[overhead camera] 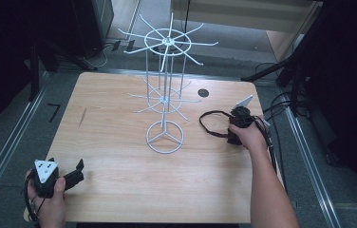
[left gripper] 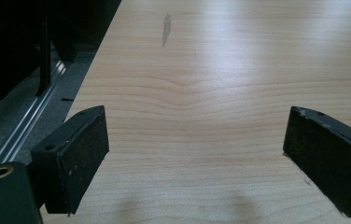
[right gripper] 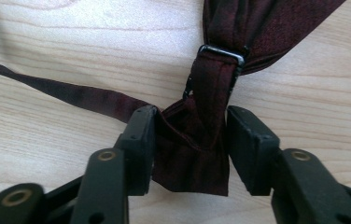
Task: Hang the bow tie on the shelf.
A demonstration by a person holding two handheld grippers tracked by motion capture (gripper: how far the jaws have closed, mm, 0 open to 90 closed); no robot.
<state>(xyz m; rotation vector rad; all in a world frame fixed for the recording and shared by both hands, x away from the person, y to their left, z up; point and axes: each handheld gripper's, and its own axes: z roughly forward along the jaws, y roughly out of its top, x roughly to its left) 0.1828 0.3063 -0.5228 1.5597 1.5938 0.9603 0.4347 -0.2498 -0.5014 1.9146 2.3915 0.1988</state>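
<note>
Overhead, the right gripper [overhead camera: 237, 124] sits on the dark maroon fabric tie with its thin neck strap [overhead camera: 214, 124], lying on the pale wooden surface [overhead camera: 119, 156] just right of the white wire display stand [overhead camera: 165, 95], likely the place to hang it. The left gripper [overhead camera: 67, 178] waits at the near left corner.

In the left gripper view, its jaws stand spread over bare wood.

In the right gripper view, the jaws pinch the tie's folded knot [right gripper: 197, 149] below the black metal buckle [right gripper: 220, 53], a firm spot for lifting.
</note>
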